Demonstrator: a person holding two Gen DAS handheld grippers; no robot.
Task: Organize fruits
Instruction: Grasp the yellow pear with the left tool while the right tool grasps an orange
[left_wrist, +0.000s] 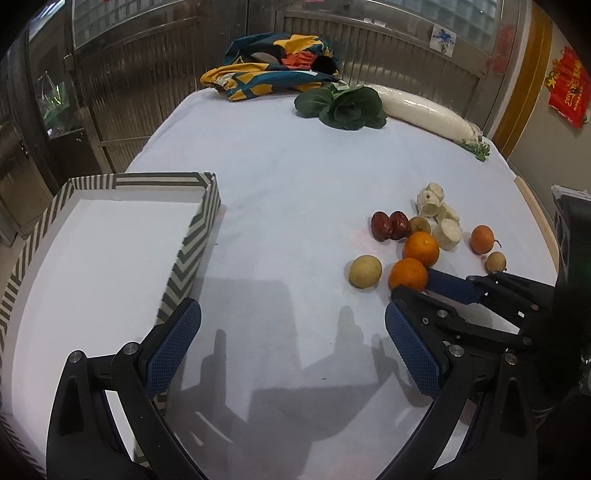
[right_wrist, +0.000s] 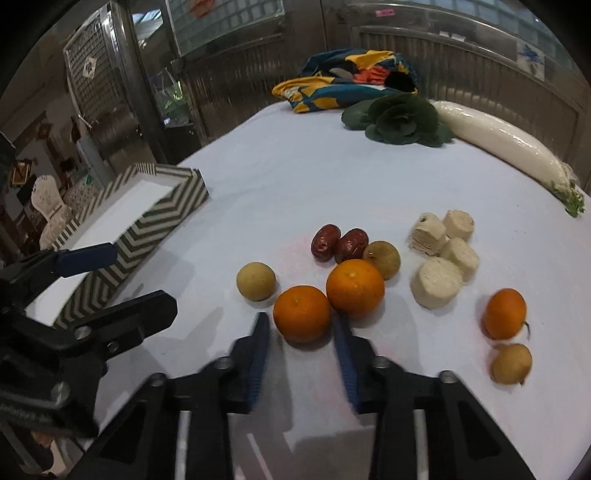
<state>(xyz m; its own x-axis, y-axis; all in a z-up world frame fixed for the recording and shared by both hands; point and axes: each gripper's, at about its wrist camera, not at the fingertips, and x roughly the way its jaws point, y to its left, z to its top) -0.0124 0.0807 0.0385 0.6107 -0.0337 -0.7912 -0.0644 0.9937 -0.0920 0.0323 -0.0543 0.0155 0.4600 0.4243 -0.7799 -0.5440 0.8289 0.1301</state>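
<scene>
Fruits lie on the white tablecloth: several oranges, with the nearest orange (right_wrist: 301, 313) (left_wrist: 407, 274) between the tips of my right gripper (right_wrist: 301, 332), whose jaws are open just wider than it. Behind it sit a second orange (right_wrist: 355, 288), two red dates (right_wrist: 339, 242), longans (right_wrist: 256, 281) and a third orange (right_wrist: 505, 314). The striped box (left_wrist: 192, 236) (right_wrist: 147, 229) stands empty at the left. My left gripper (left_wrist: 291, 343) is open and empty, beside the box's right wall.
White cut root pieces (right_wrist: 443, 258) lie right of the fruits. A leafy green (right_wrist: 402, 118), a long white radish (right_wrist: 502, 140) and a patterned cloth (right_wrist: 347, 81) lie at the table's far edge. A metal wall stands behind.
</scene>
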